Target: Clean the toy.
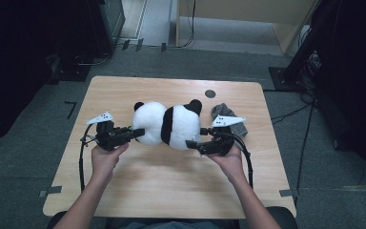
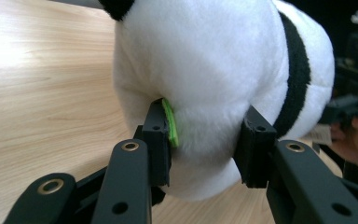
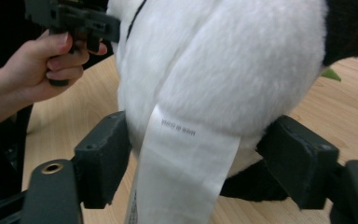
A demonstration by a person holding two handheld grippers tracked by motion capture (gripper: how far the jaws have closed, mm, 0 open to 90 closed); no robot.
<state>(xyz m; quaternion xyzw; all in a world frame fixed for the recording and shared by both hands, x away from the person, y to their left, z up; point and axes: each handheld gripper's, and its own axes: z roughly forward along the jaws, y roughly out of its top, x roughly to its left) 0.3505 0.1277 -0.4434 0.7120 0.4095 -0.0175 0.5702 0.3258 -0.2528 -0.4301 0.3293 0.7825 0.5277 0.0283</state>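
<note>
**Soft toy pinched at one end, loose at the other**

We judge the main risk to be a lopsided hold. The round black-and-white plush panda [image 1: 167, 125] lies on its side near the middle of the pale wooden table [image 1: 124, 191], and if we lift or pull now it can swing from one end or slip free, because plush compresses and gives little purchase. A second risk is the long white fabric label [image 3: 182, 172] hanging between our right gripper's jaws: closing there could catch the label alone rather than the body.

Our left gripper [image 2: 205, 144] presses its pads into the white fur at one end of the panda, with a small green tag [image 2: 170, 122] squeezed against one pad, so it is clamped on the toy. Our right gripper [image 3: 200, 158] stands with its jaws spread either side of the other end; the pads flank the fur without visibly pressing, so we read it as released.

In the high view both forearms come in low, each hand holding its gripper roughly level and pointed inward at the panda. A crumpled grey cloth [image 1: 228, 117] lies just behind the right gripper.
</note>
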